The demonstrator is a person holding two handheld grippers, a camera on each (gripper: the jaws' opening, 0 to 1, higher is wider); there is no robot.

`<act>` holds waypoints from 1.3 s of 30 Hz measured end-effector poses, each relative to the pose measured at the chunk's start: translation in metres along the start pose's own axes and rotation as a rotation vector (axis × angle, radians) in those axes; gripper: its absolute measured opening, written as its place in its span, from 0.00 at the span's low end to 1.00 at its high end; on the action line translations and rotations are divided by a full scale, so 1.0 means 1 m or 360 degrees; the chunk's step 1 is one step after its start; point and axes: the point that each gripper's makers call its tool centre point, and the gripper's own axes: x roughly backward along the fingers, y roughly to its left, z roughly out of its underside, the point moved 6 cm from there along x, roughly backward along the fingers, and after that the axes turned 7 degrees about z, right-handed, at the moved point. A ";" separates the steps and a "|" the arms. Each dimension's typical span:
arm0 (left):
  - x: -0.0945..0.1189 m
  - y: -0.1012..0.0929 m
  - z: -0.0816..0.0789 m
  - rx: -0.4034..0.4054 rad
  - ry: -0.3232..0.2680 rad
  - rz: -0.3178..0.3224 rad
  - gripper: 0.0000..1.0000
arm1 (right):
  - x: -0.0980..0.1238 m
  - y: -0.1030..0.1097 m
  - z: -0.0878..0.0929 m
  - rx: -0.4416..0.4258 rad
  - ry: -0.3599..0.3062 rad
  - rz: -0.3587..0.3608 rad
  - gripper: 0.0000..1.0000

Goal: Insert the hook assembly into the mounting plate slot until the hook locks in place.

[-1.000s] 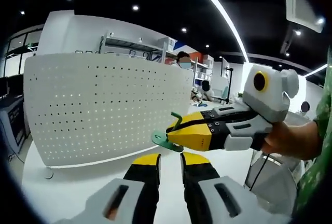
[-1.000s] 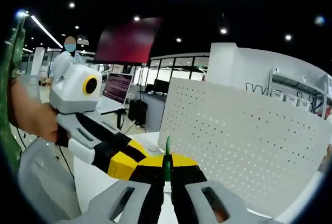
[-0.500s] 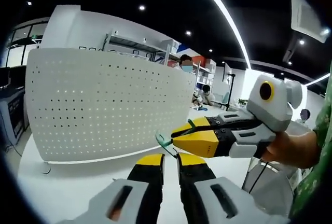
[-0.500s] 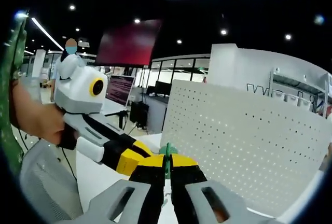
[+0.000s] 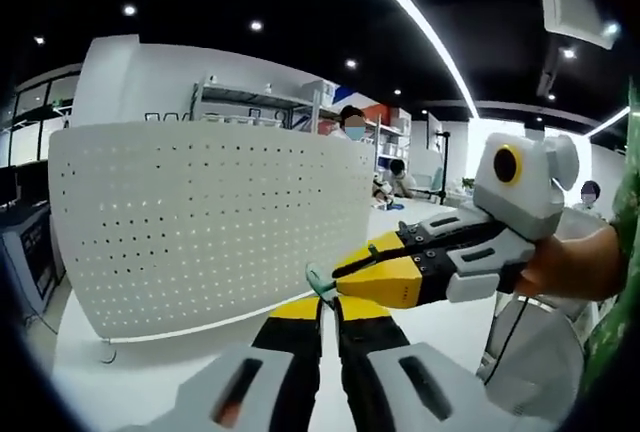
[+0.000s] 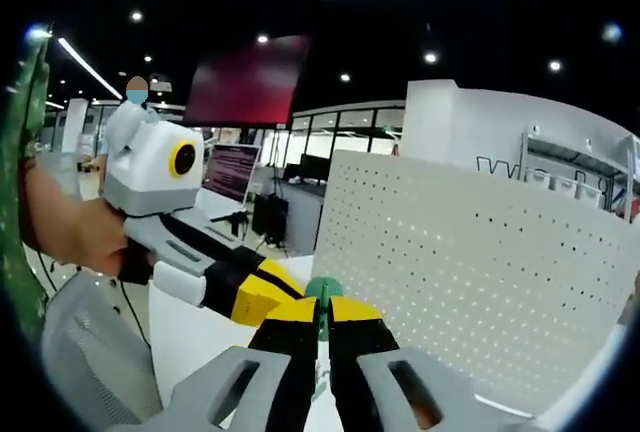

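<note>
Green hook [image 6: 322, 290] mostly hidden between jaws (lock unclear).

Quick count: two tools, the left tool [image 5: 328, 314] and the right tool [image 6: 319, 324], one small green hook [image 6: 322, 290] pinched between them, one big white pegboard [image 5: 200, 227], one white desk [image 5: 140, 372], and one red screen [image 6: 245, 80] hanging in back.

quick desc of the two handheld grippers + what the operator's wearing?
Both match: the left gripper and right gripper have grey bodies with dark slots, black jaws and yellow tips. Seen from the side, each has a white housing with a yellow-ringed detail. The sleeve is green and patterned. No markings legible.
</note>
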 end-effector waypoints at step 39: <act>0.001 0.003 -0.006 0.0061 -0.0065 -0.0041 0.02 | -0.003 -0.003 -0.002 -0.0132 0.0002 0.0020 0.01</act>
